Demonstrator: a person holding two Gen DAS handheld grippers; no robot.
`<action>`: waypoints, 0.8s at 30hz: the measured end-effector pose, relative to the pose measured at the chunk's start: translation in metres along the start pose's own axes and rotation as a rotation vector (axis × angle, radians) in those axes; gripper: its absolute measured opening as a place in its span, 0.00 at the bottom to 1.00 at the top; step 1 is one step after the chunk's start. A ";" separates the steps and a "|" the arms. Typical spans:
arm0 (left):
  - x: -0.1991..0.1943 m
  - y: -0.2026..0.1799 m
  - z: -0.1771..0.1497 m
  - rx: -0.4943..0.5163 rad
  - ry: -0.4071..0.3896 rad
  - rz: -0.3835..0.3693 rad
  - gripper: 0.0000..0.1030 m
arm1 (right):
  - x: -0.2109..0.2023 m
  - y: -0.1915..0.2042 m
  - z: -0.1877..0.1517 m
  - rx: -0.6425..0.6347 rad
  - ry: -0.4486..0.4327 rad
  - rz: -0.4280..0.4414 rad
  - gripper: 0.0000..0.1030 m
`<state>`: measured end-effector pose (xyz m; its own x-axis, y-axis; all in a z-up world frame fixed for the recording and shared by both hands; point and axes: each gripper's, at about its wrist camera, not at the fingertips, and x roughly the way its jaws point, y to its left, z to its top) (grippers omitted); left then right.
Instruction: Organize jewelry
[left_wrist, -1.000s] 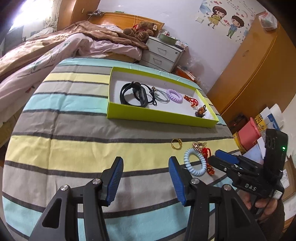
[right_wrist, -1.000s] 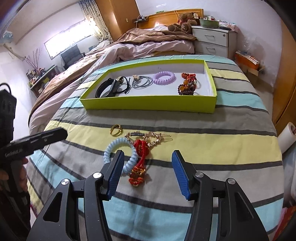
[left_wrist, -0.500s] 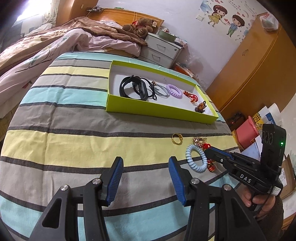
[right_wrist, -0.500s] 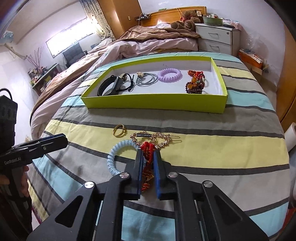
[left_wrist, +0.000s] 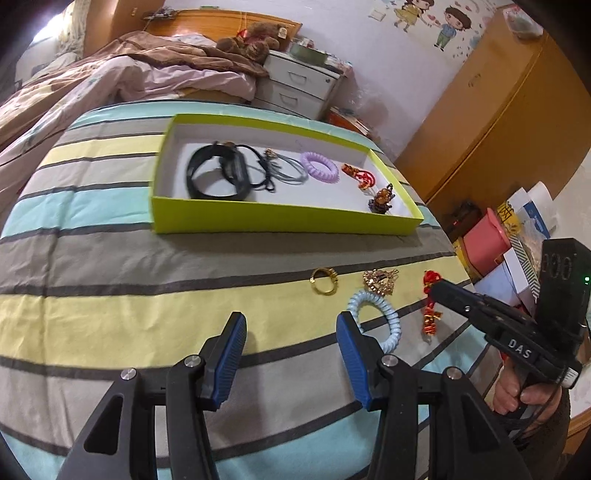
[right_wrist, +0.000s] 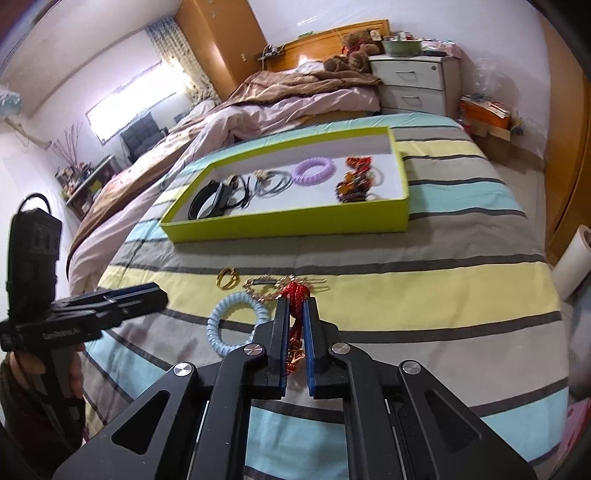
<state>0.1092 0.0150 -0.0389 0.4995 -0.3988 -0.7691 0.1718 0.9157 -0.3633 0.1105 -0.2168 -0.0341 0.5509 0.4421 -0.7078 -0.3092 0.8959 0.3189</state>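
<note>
Step in hand: pick-up of the red knotted charm (right_wrist: 294, 295), judged as one of several transfers into the green tray (right_wrist: 291, 225). The right gripper (right_wrist: 294, 325) is closed narrow on the charm, which runs between the blue pads (right_wrist: 309, 332); in the left wrist view it appears lifted off the striped bedspread (left_wrist: 147, 280), its tassel hanging below the fingers.

The left gripper (left_wrist: 291, 354) stands wide and holds nothing, near the blue coil hair tie (left_wrist: 376, 321).

Lying loose on the bedspread: that hair tie, a gold ring (left_wrist: 324, 280) and a gold hair clip (left_wrist: 380, 280), all near the charm.

The tray lies well beyond, already holding a black band (left_wrist: 214, 173), a purple coil tie (left_wrist: 319, 170) and other pieces.

Next move, judged: carry the charm far across to a bare patch of the tray, keeping the tassel clear of the near wall.
</note>
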 end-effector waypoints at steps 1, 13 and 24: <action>0.004 -0.002 0.002 0.004 0.003 -0.005 0.49 | -0.002 -0.002 0.000 0.005 -0.007 -0.009 0.07; 0.039 -0.031 0.020 0.165 0.020 0.126 0.49 | -0.016 -0.016 0.000 0.034 -0.044 -0.023 0.07; 0.053 -0.052 0.018 0.302 0.041 0.213 0.49 | -0.016 -0.020 0.001 0.044 -0.052 -0.017 0.07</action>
<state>0.1425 -0.0533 -0.0510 0.5179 -0.1939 -0.8332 0.3132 0.9493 -0.0263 0.1084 -0.2421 -0.0288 0.5954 0.4271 -0.6805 -0.2654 0.9040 0.3352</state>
